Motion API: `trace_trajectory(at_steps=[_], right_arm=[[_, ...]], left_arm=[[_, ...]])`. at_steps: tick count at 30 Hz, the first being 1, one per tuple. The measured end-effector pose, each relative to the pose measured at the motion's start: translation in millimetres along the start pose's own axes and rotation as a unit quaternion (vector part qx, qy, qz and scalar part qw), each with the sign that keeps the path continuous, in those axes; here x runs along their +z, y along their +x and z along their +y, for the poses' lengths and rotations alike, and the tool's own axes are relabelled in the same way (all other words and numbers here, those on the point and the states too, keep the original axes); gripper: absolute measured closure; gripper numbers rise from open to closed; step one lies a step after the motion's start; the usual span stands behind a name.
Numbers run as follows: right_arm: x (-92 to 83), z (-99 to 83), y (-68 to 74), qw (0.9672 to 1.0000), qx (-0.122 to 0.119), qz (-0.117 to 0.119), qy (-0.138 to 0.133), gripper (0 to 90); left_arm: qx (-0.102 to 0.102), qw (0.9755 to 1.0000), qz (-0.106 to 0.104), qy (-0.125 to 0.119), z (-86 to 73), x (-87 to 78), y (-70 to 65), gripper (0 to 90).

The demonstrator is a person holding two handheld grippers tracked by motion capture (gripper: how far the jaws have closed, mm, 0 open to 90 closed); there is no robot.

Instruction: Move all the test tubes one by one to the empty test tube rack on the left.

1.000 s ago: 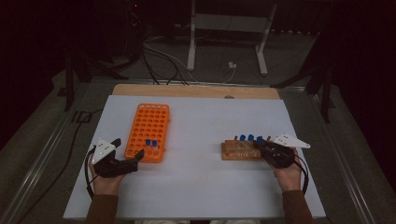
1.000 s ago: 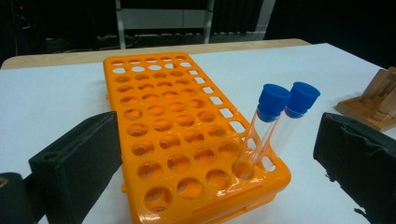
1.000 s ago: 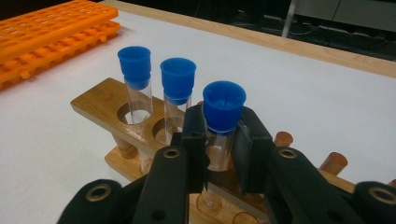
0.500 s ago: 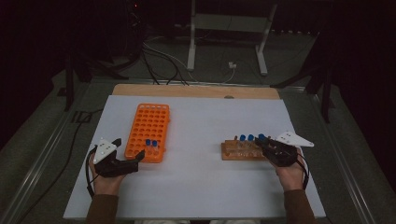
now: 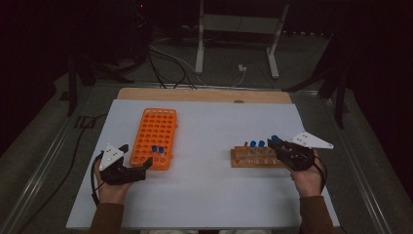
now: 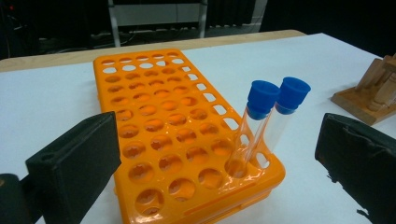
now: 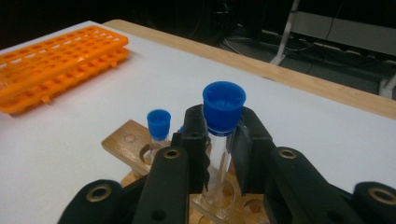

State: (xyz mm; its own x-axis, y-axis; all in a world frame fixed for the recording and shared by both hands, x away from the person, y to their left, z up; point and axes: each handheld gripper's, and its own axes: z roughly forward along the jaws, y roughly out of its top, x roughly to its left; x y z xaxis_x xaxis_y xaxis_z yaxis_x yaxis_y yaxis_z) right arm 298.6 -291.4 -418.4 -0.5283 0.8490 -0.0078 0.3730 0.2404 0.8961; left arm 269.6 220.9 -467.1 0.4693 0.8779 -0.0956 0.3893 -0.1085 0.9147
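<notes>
Standing upright between the two black jaws of the right gripper, a blue-capped test tube is clamped just below its cap, its long axis vertical and its lower end in or just above a hole of the wooden rack; which of the two cannot be told. That axis decides the coming move: judged from the pictures, the tube would have to travel straight up along its own length before it can go sideways. In the high view the right gripper sits at the right end of the wooden rack, with two more blue-capped tubes standing to its left. The orange rack lies well apart, across the white table, with two capped tubes in its near corner. The left gripper rests just beside that corner, jaws spread wide and holding nothing.
</notes>
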Motion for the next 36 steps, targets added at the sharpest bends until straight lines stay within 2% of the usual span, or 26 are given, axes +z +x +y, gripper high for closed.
trace_trajectory(at_steps=[4, 8, 18, 26, 36], right_arm=[[-5.8, 4.2, -1.3, 1.0000, 0.003, 0.003, -0.007, 76.6], [-12.7, 9.8, -0.8, 0.9999, -0.005, 0.004, -0.014, 76.6], [-20.3, 20.2, 9.5, 0.9992, -0.017, 0.028, -0.022, 76.5], [-15.6, 23.5, 27.7, 0.9978, -0.027, 0.055, -0.024, 76.4], [5.0, 30.1, 52.7, 0.9948, -0.035, 0.093, -0.023, 76.4]], left_arm=[[0.002, 1.0000, -0.003, 0.002, 0.7, 0.4, -1.7, 0.9], [0.005, 1.0000, -0.005, 0.001, 1.6, 0.8, -3.8, 0.9], [0.011, 0.9999, -0.009, -0.002, 4.8, 0.2, -8.2, 1.0], [0.015, 0.9998, -0.013, -0.010, 8.4, -1.2, -11.9, 1.0], [0.024, 0.9994, -0.020, -0.017, 12.7, -1.4, -20.2, 1.0]])
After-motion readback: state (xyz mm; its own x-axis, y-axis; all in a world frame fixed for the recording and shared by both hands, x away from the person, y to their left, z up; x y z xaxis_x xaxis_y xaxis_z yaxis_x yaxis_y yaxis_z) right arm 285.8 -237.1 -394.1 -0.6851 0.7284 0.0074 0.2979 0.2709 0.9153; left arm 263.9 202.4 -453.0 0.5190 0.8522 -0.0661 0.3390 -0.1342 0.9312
